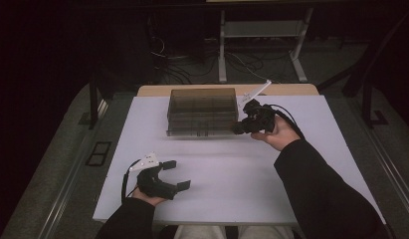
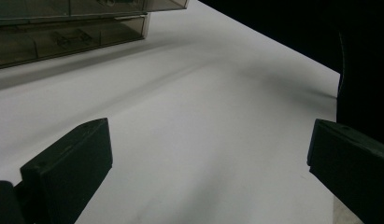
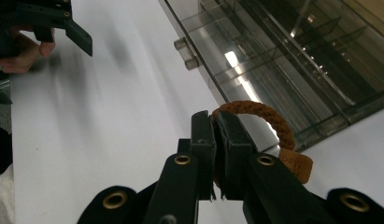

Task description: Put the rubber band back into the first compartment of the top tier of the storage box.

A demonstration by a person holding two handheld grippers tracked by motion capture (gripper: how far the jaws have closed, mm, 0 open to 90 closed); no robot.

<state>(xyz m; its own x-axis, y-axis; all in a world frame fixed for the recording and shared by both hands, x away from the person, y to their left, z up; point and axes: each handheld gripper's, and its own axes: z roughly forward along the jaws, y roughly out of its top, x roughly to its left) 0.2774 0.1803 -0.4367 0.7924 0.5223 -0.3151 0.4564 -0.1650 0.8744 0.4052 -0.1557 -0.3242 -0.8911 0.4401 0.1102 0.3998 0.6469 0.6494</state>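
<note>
A dark floor with tangled cables (image 1: 192, 64) lies behind the white table (image 1: 227, 169). At the table's far edge sits a smoky clear organiser box (image 1: 202, 112), its divided compartments looking bare. The right gripper (image 1: 240, 128), just beside the box's right end, is clenched on a braided orange loop (image 3: 269, 119). The left gripper (image 1: 178, 174) rests near the front edge, jaws spread and holding nothing.

No readable text in any view. The only lettering is a dark imprint on the leather tag (image 3: 296, 164) of the braided orange loop (image 3: 262, 116), in the right gripper view; it is partly hidden behind the gripper and too blurred to make out.
</note>
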